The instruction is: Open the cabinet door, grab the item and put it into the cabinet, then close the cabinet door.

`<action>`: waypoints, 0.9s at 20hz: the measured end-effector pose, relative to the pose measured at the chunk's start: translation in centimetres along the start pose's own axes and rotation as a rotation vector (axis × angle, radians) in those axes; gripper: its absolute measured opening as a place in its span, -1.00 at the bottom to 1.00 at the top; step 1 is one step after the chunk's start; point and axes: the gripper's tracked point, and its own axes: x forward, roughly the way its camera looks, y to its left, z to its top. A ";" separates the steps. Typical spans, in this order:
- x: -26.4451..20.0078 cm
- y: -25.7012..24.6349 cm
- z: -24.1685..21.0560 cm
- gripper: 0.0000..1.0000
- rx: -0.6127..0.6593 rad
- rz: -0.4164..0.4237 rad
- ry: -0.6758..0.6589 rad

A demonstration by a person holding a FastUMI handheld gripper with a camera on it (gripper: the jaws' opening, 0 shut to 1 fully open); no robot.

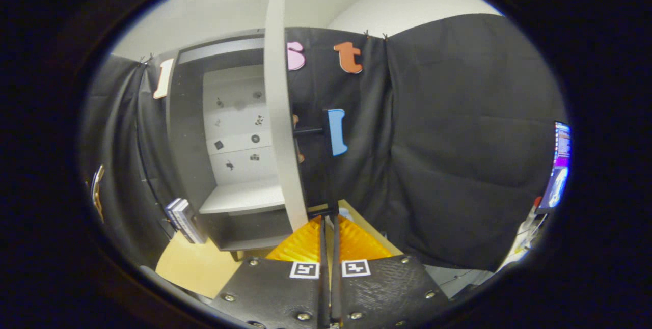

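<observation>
Cabinet [193, 130]: stands just ahead and to the left of the gripper, on the desk, its front open so the inside shows.
Cabinet door [279, 105]: swung wide open and seen edge-on, a pale curved slab that rises straight up from just ahead of the fingertips; its lower edge ends right at them.
Door handle [326, 166]: a dark bar on the door's outer face, running down that face with a short strut joining it to the door; its lower end reaches the fingertips, but whether they touch it I cannot tell.
Gripper [328, 222]: the two fingers are pressed together with only a thin slit between them, pointing up at the door's bottom corner; nothing can be seen pinched between them.
Cabinet inside: a pale shelf [243, 196] sits low in the opening, left of the door; the back wall [237, 125] above it is light and dotted with small dark marks.
Item to be stored: two upright book-like things [182, 219] stand on the desk just left of the cabinet's foot, well left of the fingers; whether these are the item I cannot tell.
Desk [196, 263]: a tan top, visible under the cabinet and left of the gripper.
Screen [558, 166]: lit, far off to the right, past the black cloth wall.
</observation>
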 end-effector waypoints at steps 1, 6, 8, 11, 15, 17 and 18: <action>-0.3 -0.4 0.1 -0.97 0.003 -0.019 -0.004; -1.9 0.7 0.1 -0.96 0.042 0.008 -0.039; -1.7 1.9 -1.5 -0.96 0.043 0.027 -0.014; -1.4 3.8 -6.1 -0.96 0.033 0.052 0.061; -1.1 6.1 -13.4 -0.96 -0.025 0.112 0.203; -0.8 7.7 -16.8 -0.93 -0.037 0.164 0.268; -0.6 8.1 -18.6 -0.72 -0.041 0.166 0.312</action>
